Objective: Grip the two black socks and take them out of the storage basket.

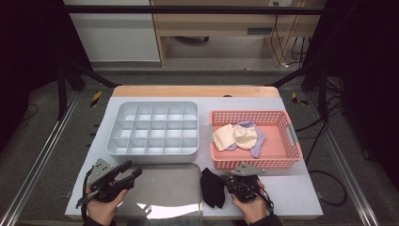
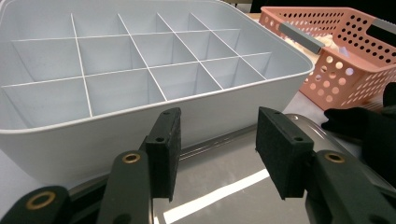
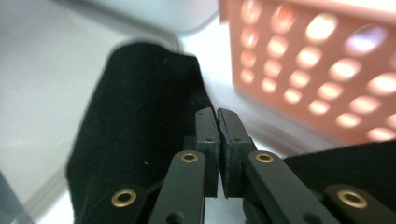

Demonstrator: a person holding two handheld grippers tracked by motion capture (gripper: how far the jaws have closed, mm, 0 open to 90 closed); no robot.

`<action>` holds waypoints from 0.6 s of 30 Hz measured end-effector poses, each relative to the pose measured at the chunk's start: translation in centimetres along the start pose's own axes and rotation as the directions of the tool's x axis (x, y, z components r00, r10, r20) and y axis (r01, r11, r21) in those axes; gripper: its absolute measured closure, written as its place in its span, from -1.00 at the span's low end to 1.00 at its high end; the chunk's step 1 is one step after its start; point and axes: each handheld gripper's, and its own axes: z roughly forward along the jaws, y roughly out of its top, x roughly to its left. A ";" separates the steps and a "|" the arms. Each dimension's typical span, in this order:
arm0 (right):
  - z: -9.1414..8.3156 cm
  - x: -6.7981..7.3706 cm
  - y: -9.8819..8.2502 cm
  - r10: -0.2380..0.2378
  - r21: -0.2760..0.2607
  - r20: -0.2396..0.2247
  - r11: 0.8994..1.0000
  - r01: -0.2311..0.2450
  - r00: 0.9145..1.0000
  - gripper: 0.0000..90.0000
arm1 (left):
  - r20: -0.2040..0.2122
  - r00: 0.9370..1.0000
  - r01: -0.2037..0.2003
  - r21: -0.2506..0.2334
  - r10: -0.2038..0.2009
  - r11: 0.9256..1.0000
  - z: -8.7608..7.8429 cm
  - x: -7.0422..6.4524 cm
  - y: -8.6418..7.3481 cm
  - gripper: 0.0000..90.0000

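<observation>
A black cloth [image 1: 212, 188] lies crumpled on the table between a shiny metal tray [image 1: 164, 190] and my right hand. My right gripper [image 1: 226, 181] points left at it. In the right gripper view the jaws stand pressed together at the right edge of the black cloth [image 3: 135, 121], with my right gripper [image 3: 217, 114] shut on that edge. My left gripper [image 1: 131, 170] hovers over the tray's left end, open with nothing between its jaws. From the left gripper view, the left gripper [image 2: 217, 140] faces the front wall of a grey divided box [image 2: 140, 126].
The grey divided box [image 1: 155, 151] sits behind the tray, its compartments empty. To its right stands a pink perforated basket [image 1: 256, 163] with a cream sock [image 1: 233, 136] and a lavender sock [image 1: 258, 137] inside. The pink basket [image 3: 322, 70] is close to the right gripper.
</observation>
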 end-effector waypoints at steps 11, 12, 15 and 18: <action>-3.5 0.8 2.7 -0.049 -0.142 -0.037 0.989 0.043 0.998 0.96 | 0.008 0.999 -0.032 -0.032 0.032 0.999 -1.2 -0.5 2.0 0.11; -3.6 0.9 3.0 -0.055 -0.146 -0.042 0.988 0.048 0.998 0.96 | 0.011 0.999 -0.030 -0.037 0.030 0.999 -1.4 -0.7 2.3 0.11; -3.4 1.3 3.7 -0.064 -0.155 -0.057 0.986 0.055 0.996 0.96 | 0.027 0.999 -0.023 -0.059 0.025 0.998 -2.0 -1.4 2.9 0.10; -3.0 1.8 4.3 -0.081 -0.160 -0.070 0.985 0.069 0.994 0.96 | 0.035 0.999 -0.030 -0.068 0.032 0.997 -2.2 -2.4 3.3 0.10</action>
